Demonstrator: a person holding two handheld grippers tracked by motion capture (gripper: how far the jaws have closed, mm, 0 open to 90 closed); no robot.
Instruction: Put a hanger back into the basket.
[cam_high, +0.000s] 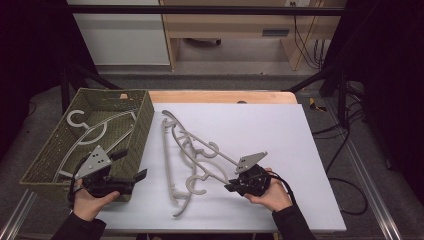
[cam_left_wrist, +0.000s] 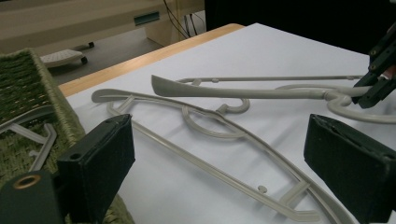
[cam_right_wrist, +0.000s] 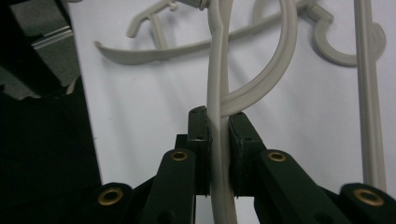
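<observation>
While a grey hanger (cam_right_wrist: 219, 84) is clamped by the right gripper (cam_high: 231, 187) at lower centre | left gripper (cam_high: 141, 176) is held open, empty, beside the basket (cam_high: 145, 117) at left.

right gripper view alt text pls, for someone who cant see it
The right gripper, seen from just behind its two black jaws, is clamped on the thin edge of a pale grey plastic hanger. More grey hangers lie beyond on the white table.
</observation>
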